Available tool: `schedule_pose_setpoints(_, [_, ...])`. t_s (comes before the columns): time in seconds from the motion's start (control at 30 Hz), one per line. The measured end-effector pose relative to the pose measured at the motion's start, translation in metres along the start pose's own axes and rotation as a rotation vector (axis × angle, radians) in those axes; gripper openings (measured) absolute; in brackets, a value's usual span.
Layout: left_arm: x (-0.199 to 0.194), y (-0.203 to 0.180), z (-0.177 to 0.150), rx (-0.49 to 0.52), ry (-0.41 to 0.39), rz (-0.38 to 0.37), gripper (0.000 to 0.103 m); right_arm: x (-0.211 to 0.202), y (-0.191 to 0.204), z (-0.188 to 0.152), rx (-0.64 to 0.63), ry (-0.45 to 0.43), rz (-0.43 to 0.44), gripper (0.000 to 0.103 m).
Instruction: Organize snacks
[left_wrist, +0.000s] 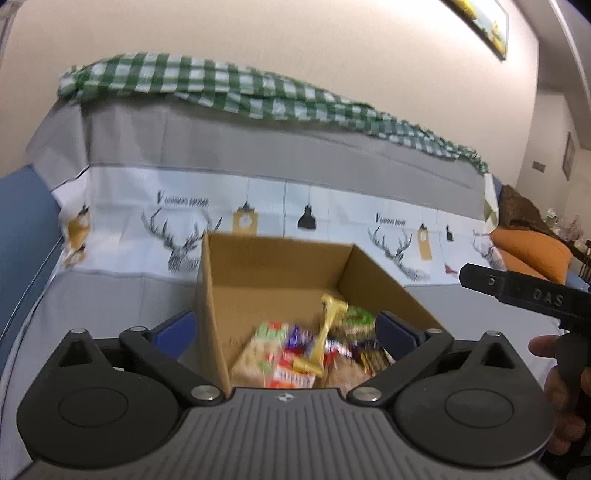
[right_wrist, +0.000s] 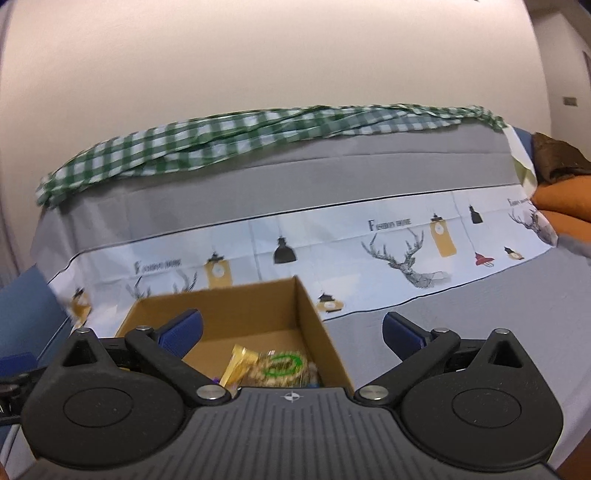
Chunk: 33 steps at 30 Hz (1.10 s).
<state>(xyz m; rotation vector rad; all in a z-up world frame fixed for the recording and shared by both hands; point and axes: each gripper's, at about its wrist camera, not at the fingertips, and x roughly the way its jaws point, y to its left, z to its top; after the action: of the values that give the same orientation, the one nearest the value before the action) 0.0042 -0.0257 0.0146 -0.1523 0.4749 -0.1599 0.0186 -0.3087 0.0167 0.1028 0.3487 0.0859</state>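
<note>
An open cardboard box (left_wrist: 273, 266) stands on a grey-covered sofa seat and holds several snack packets (left_wrist: 295, 350), among them a gold wrapped bar (left_wrist: 328, 325) and a green-labelled packet (left_wrist: 354, 317). My left gripper (left_wrist: 284, 332) is open and empty, its blue pads straddling the box's near-left corner above the snacks. In the right wrist view the box (right_wrist: 236, 314) lies lower left, with the gold bar (right_wrist: 240, 363) and green packet (right_wrist: 284, 367) showing. My right gripper (right_wrist: 291, 332) is open and empty, over the box's right wall.
The sofa back carries a deer-and-lamp printed cover (left_wrist: 258, 206) and a green checked cloth (left_wrist: 236, 88) along its top. An orange cushion (left_wrist: 532, 251) lies at the right end. The other gripper's black body (left_wrist: 524, 291) and a hand show at the right edge.
</note>
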Motion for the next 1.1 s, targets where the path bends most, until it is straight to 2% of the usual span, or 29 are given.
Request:
schedule_pose_setpoints(0.1, [-0.008, -0.008, -0.014, -0.014, 0.078, 0.037, 0.103, -0.016, 0.004, -0.015, -0.045, 0.028, 0.038, 0.102])
schedule_pose_setpoints(0.17, [-0.009, -0.013, -0.023, -0.007, 0.127, 0.054, 0.103, -0.019, 0.005, -0.027, -0.059, 0.093, 0.051, 0.102])
schedule_pose_setpoints(0.27, [-0.005, -0.018, -0.032, 0.011, 0.181, 0.048, 0.103, -0.021, 0.004, -0.041, -0.048, 0.118, 0.044, 0.102])
schedule_pose_setpoints(0.43, [0.005, -0.013, -0.032, 0.035, 0.181, 0.107, 0.103, -0.011, 0.005, -0.044, -0.016, 0.147, 0.031, 0.102])
schedule_pose_setpoints(1.1, [0.016, -0.013, -0.029, 0.004, 0.201, 0.073, 0.103, 0.001, 0.022, -0.05, -0.084, 0.167, 0.037, 0.102])
